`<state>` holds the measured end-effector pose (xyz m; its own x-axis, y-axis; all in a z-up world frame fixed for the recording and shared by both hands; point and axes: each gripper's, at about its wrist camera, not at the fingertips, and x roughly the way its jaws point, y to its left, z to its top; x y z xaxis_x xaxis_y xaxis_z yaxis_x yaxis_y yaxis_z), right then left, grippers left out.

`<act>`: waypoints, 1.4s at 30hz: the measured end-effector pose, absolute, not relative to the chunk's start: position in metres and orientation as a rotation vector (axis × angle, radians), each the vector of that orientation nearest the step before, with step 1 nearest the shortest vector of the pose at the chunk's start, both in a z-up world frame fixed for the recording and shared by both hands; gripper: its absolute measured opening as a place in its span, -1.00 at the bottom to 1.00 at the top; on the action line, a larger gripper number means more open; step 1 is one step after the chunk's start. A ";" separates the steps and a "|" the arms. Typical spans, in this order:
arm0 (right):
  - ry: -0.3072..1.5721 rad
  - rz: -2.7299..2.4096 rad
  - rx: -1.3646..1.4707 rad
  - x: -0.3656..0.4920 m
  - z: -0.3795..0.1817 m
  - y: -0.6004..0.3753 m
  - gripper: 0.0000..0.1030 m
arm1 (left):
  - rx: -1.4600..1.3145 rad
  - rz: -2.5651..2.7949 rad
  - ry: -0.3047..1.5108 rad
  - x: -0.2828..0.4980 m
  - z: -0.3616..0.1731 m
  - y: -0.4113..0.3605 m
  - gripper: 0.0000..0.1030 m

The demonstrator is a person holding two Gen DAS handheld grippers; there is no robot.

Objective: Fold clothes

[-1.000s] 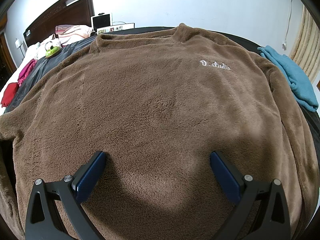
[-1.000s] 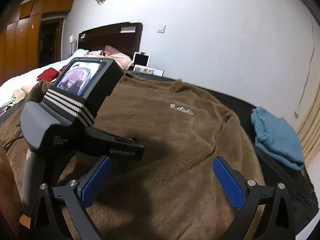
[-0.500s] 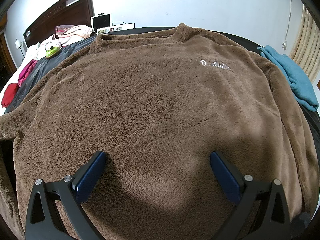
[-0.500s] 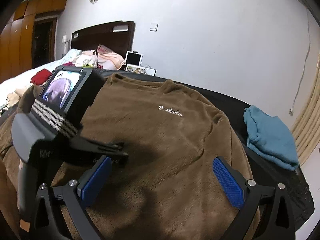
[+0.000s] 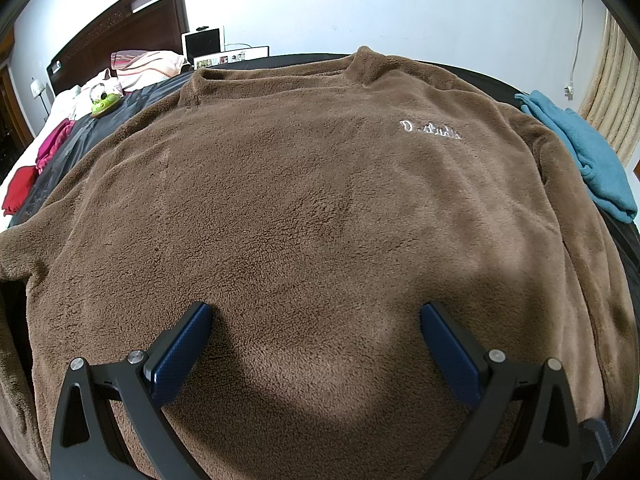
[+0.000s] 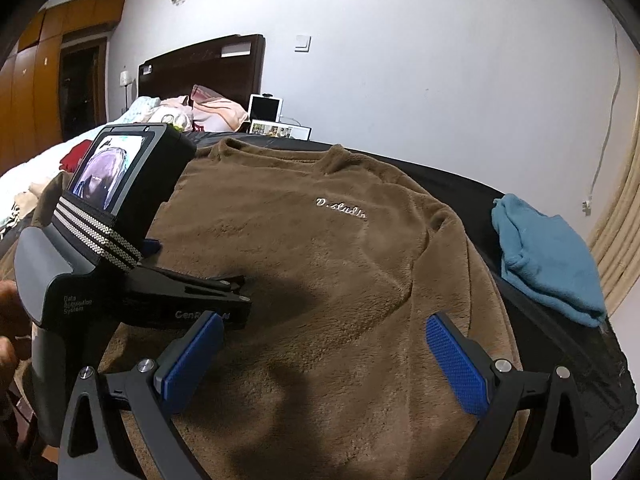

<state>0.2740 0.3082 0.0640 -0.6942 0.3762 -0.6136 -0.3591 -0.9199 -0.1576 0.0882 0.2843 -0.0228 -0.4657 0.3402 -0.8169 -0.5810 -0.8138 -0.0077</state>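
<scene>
Counts: clothes, devices, hand-held grippers

One brown sweater [image 5: 304, 200] spread out, one folded teal garment [image 5: 588, 152], one red garment [image 5: 18, 188], one pink garment [image 5: 54, 142], one green toy [image 5: 103, 101], one tablet [image 5: 203, 45], two hand-held grippers: left [image 5: 316, 316] and right [image 6: 325, 330].

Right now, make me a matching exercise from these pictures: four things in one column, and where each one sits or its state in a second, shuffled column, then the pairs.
Things
1. brown fleece sweatshirt
2. folded teal cloth
3. green toy
4. left gripper

Places or states
A. open, above the sweatshirt's hem
B. spread flat, front up, across the dark table
C. far left, beyond the sweatshirt's sleeve
D. right edge, beside the sweatshirt

Pairs: 1-B, 2-D, 3-C, 4-A
</scene>
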 end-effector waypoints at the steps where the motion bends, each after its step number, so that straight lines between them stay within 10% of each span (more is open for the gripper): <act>1: -0.036 2.574 -0.943 0.274 0.064 0.308 1.00 | -1.182 2.274 0.369 0.088 -0.023 0.284 1.00; 42: 0.256 2.526 -0.923 0.279 0.066 0.356 1.00 | -1.182 2.275 0.368 0.086 -0.023 0.284 1.00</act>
